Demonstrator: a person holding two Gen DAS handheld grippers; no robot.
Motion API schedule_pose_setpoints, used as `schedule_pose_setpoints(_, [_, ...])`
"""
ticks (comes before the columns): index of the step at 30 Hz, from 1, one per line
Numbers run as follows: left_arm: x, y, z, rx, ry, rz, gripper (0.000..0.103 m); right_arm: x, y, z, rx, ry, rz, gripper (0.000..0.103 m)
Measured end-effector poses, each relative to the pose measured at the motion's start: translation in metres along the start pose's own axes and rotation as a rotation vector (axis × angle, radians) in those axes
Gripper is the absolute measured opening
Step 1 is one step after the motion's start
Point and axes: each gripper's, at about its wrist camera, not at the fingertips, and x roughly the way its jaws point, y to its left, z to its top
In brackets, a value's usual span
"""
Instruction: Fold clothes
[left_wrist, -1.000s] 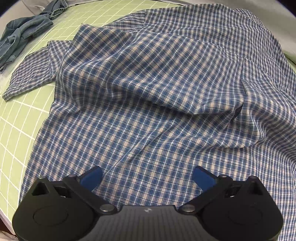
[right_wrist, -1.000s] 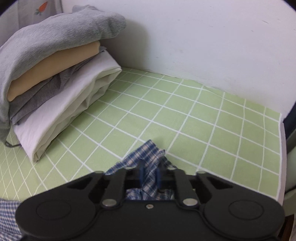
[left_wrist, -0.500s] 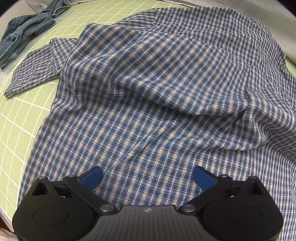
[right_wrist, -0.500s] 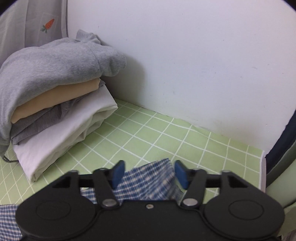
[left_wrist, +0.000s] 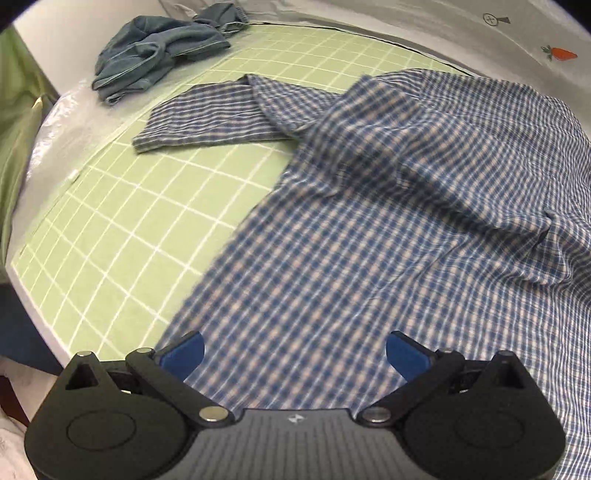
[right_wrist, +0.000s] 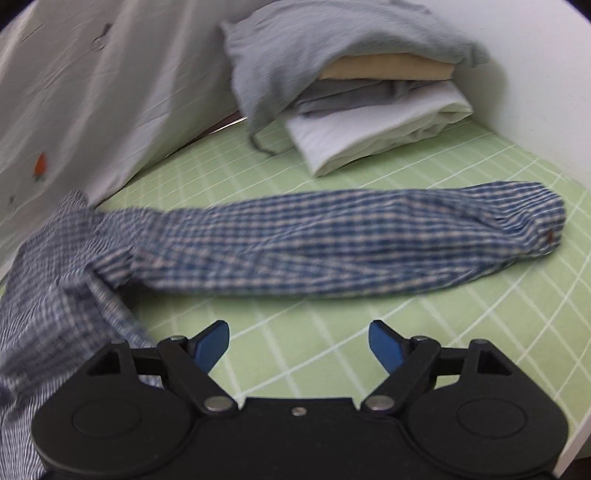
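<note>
The plaid shirt (left_wrist: 388, 206) lies spread on the green grid mat (left_wrist: 122, 236), which serves as the landmark here. The left hand-held gripper (left_wrist: 295, 352) hangs over the shirt's lower body, its jaws wide apart with checked cloth showing below the gap, not pinched. The right hand-held gripper (right_wrist: 297, 345) has just been opening; its jaws stand apart over bare mat with nothing between them. One sleeve (right_wrist: 332, 247) lies stretched across the mat just beyond it. The folded stack (right_wrist: 362, 92) sits at the mat's far edge, and a crumpled denim garment (left_wrist: 155, 51) at another edge.
</note>
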Motion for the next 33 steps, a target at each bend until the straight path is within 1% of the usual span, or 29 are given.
schedule_pose_setpoints(2, [0.004,0.012,-0.004,-0.039,0.011,0.005,0.103,0.001,0.015,-0.011,-0.008,0.036,0.067,0.083])
schedule_pose_setpoints(6, [0.013,0.026,-0.012,-0.061,0.033,0.012,0.103,0.003,0.033,-0.025,-0.007,0.089,0.158,0.083])
schedule_pose_setpoints(9, [0.016,0.035,-0.017,-0.054,0.045,0.021,0.103,0.002,0.042,-0.034,-0.026,0.102,0.17,0.083])
schedule_pose_setpoints(12, [0.017,0.041,-0.018,-0.036,0.045,0.032,0.103,0.0,0.048,-0.038,-0.038,0.107,0.167,0.079])
schedule_pose_setpoints(13, [0.017,0.043,-0.018,-0.031,0.046,0.032,0.103,0.0,0.051,-0.038,-0.051,0.109,0.158,0.075])
schedule_pose_setpoints(14, [0.018,0.045,-0.018,-0.026,0.047,0.029,0.103,-0.002,0.055,-0.038,-0.072,0.108,0.146,0.067])
schedule_pose_setpoints(16, [0.021,0.049,-0.017,-0.018,0.051,0.025,0.103,-0.005,0.063,-0.038,-0.121,0.105,0.12,0.059])
schedule_pose_setpoints(18, [0.025,0.052,-0.015,-0.004,0.058,0.018,0.103,-0.011,0.065,-0.038,-0.116,0.103,0.11,0.06])
schedule_pose_setpoints(19, [0.027,0.054,-0.014,0.003,0.063,0.014,0.103,-0.014,0.064,-0.037,-0.092,0.098,0.106,0.063])
schedule_pose_setpoints(21, [0.032,0.056,-0.011,0.021,0.069,0.008,0.103,-0.022,0.059,-0.038,-0.023,0.076,0.08,0.064])
schedule_pose_setpoints(24, [0.04,0.058,-0.004,0.046,0.087,-0.001,0.103,-0.036,0.052,-0.048,0.048,0.041,-0.019,0.068])
schedule_pose_setpoints(25, [0.043,0.056,-0.001,0.062,0.095,-0.011,0.103,-0.039,0.051,-0.053,0.057,0.042,-0.051,0.068])
schedule_pose_setpoints(27, [0.046,0.052,0.002,0.108,0.097,-0.022,0.103,-0.043,0.051,-0.063,0.059,0.062,-0.109,0.068])
schedule_pose_setpoints(29, [0.048,0.048,0.004,0.143,0.092,-0.018,0.103,-0.045,0.056,-0.075,0.033,0.081,-0.133,0.068])
schedule_pose_setpoints(31, [0.05,0.046,0.005,0.158,0.095,-0.027,0.103,-0.043,0.063,-0.084,-0.005,0.108,-0.172,0.068])
schedule_pose_setpoints(33, [0.052,0.044,0.005,0.174,0.103,-0.037,0.103,-0.04,0.072,-0.089,-0.039,0.125,-0.188,0.068])
